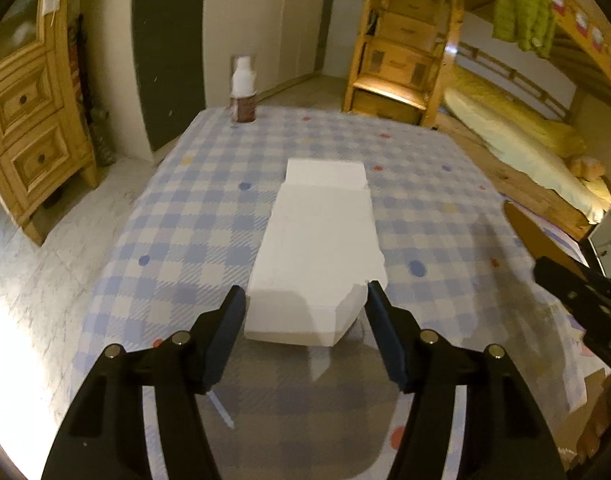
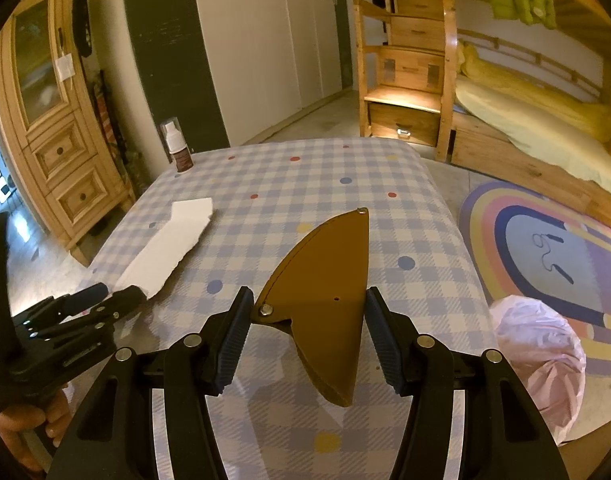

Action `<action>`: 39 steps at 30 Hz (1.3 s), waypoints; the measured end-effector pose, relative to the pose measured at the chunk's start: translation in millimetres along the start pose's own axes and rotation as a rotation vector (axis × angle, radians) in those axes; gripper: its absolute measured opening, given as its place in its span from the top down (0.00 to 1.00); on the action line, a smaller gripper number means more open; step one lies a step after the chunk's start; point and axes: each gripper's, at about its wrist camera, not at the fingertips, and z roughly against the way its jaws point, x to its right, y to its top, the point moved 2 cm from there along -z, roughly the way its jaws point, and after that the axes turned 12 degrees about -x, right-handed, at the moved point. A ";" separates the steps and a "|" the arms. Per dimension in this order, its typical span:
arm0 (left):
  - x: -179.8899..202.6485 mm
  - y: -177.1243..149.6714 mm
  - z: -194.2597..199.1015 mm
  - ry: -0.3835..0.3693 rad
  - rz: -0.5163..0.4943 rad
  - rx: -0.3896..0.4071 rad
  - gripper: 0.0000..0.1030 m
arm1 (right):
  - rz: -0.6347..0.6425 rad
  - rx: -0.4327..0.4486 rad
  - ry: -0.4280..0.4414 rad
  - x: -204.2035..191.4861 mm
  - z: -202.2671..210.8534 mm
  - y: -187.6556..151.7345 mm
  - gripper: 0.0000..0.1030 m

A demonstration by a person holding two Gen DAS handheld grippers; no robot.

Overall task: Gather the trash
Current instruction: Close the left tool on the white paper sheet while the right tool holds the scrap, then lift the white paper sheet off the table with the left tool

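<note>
Left wrist view: left gripper (image 1: 305, 300) fingers (image 1: 229, 320) bracket the near end of a white torn paper sheet (image 1: 317, 240) on the checked counter (image 1: 185, 208); whether they press it cannot be told. Right wrist view: right gripper (image 2: 305, 312) fingers (image 2: 235, 328) clamp a brown curved leather-like piece (image 2: 325, 280), its tip hanging below them, above the counter. A white-capped bottle (image 2: 177, 148) stands at the far left corner. A pink plastic bag (image 2: 541, 360) sits beside the counter's right edge, over the rainbow rug (image 2: 545, 248).
</note>
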 end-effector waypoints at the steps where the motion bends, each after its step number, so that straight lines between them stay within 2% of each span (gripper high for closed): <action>1: 3.5 -0.2 3.0 -0.008 -0.010 0.011 0.42 | 0.000 0.000 0.000 0.3 -0.1 0.2 0.44; 4: 15.0 1.4 8.9 -0.028 -0.038 0.034 0.45 | -0.012 0.012 -0.003 3.6 2.5 -0.3 0.44; 7: 28.7 3.0 10.7 -0.044 -0.067 0.038 0.53 | -0.033 0.027 -0.009 11.1 7.1 -1.4 0.44; 10: 39.1 3.6 5.5 -0.062 -0.092 0.014 0.82 | -0.051 0.029 -0.013 18.5 9.7 -2.2 0.44; 13: 40.0 2.9 -3.8 -0.047 -0.092 -0.014 0.80 | -0.064 0.028 -0.018 24.7 10.6 -1.9 0.44; 14: 38.3 1.6 -4.9 -0.043 -0.083 -0.022 0.71 | -0.067 0.030 -0.017 25.8 11.2 -1.4 0.44; 16: 34.2 0.6 -3.8 -0.057 -0.071 -0.024 0.65 | -0.076 0.032 -0.011 28.8 12.3 -0.5 0.44; 19: 33.9 -1.9 0.2 -0.045 -0.094 -0.007 0.64 | -0.079 0.030 0.003 29.8 11.9 0.7 0.44; 27: 47.2 0.3 -14.7 -0.024 -0.149 -0.034 0.65 | -0.057 0.025 0.012 27.7 11.7 1.8 0.44; 29: 50.7 2.5 -20.0 -0.013 -0.169 -0.041 0.68 | -0.058 0.023 0.010 28.5 11.5 2.2 0.44; 32: 55.3 6.2 -29.2 0.028 -0.210 -0.050 0.84 | -0.065 0.021 0.012 28.8 11.0 2.1 0.44; 34: 58.8 6.2 -30.5 0.060 -0.247 -0.041 0.85 | -0.066 0.021 0.015 29.3 11.4 1.7 0.44; 36: 57.0 5.0 -27.1 0.037 -0.239 -0.037 0.84 | -0.066 0.022 0.015 29.0 11.8 1.6 0.44; 37: 54.9 4.4 -23.3 0.022 -0.227 -0.029 0.77 | -0.068 0.022 0.016 29.5 11.9 1.5 0.44; 38: 52.9 3.7 -19.1 0.012 -0.219 -0.018 0.62 | -0.069 0.021 0.016 29.2 11.5 1.5 0.44; 39: 52.0 3.0 -15.6 0.006 -0.213 -0.005 0.56 | -0.071 0.021 0.017 29.4 11.6 1.4 0.44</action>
